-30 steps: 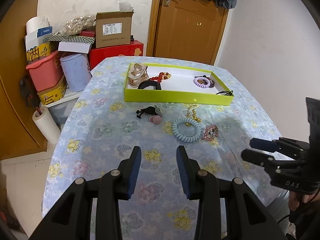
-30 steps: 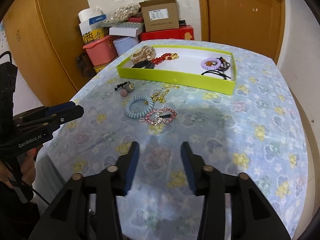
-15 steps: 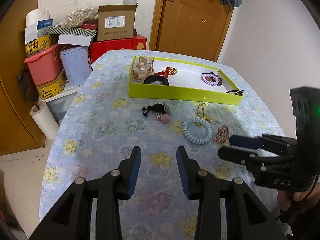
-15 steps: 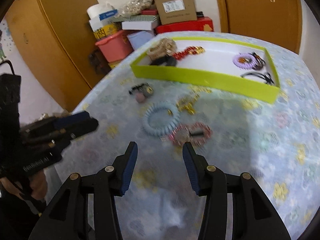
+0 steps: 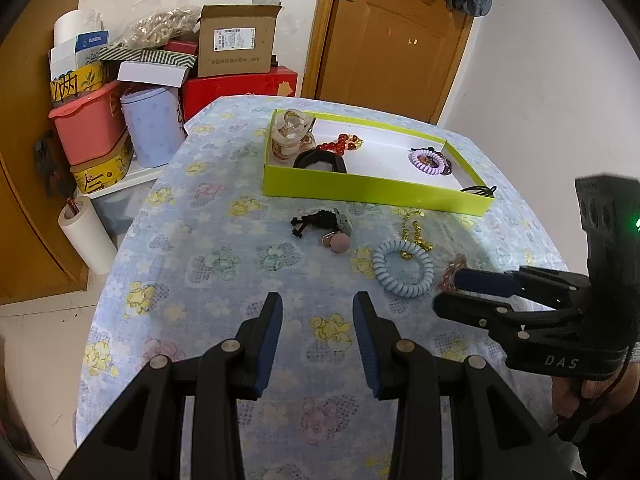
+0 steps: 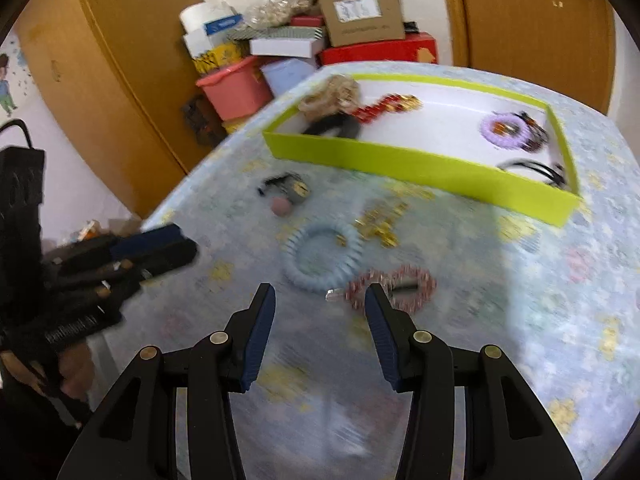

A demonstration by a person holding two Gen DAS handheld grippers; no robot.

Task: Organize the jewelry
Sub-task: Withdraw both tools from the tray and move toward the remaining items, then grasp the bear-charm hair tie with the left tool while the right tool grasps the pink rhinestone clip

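Observation:
A lime-green tray (image 5: 376, 190) (image 6: 416, 164) at the table's far side holds a beige claw clip (image 5: 290, 136), a red bead bracelet (image 5: 340, 146), a black band (image 5: 320, 162) and a purple coil tie (image 5: 427, 160). In front of it on the cloth lie a black tie with pink pompom (image 5: 326, 228), a gold chain (image 5: 416, 234), a light-blue coil tie (image 5: 403, 268) (image 6: 322, 258) and a red sparkly heart clip (image 6: 394, 288). My left gripper (image 5: 317, 314) is open and empty above the near cloth. My right gripper (image 6: 320, 308) is open, close to the heart clip.
Boxes, a pink bin (image 5: 86, 128) and a lilac bucket (image 5: 150, 128) stand stacked beyond the table's left corner. A paper roll (image 5: 86, 236) leans by the left edge. A wooden door (image 5: 384, 40) is behind the table. The table is covered by a flowered blue cloth (image 5: 200, 248).
My right gripper has moved forward and down toward the heart clip and blue coil tie; its view is blurred by motion. My left gripper has shifted slightly forward. Both stay open.

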